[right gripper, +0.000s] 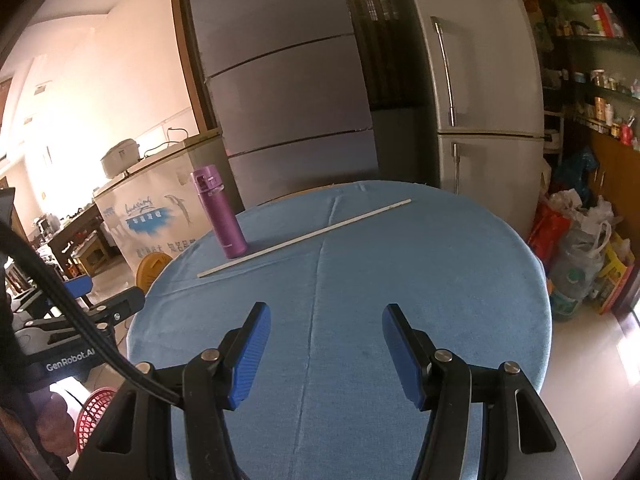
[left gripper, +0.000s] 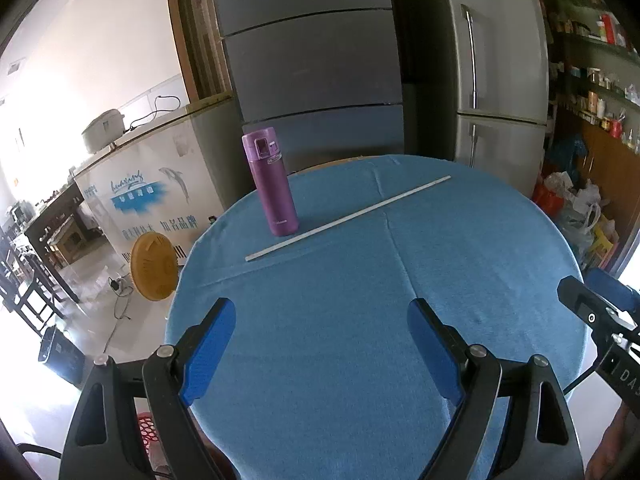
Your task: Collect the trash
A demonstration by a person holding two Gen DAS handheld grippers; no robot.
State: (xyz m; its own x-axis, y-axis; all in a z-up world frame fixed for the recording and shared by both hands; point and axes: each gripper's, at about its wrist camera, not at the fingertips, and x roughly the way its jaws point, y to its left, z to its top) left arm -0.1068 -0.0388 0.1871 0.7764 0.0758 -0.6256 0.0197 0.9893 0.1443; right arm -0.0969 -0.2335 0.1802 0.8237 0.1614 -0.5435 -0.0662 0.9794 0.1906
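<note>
A round table with a blue cloth (left gripper: 360, 300) (right gripper: 360, 280) fills both views. A purple flask (left gripper: 270, 184) (right gripper: 220, 212) stands upright at its far left. A long thin white strip (left gripper: 348, 218) (right gripper: 304, 236) lies slantwise across the far part of the cloth, just in front of the flask. My left gripper (left gripper: 322, 316) is open and empty above the near part of the table. My right gripper (right gripper: 326, 320) is open and empty beside it; its tip shows at the right edge of the left wrist view (left gripper: 592, 308). A red mesh basket (right gripper: 94, 412) (left gripper: 146, 428) sits low at the near left, below the table edge.
Two grey refrigerators (left gripper: 320, 60) (right gripper: 476, 80) stand behind the table. A white chest freezer (left gripper: 152, 184) with a rice cooker (left gripper: 102, 128) on it is at the left. A yellow fan (left gripper: 154, 266) stands on the floor. Bags (right gripper: 580, 248) crowd the right floor under shelves.
</note>
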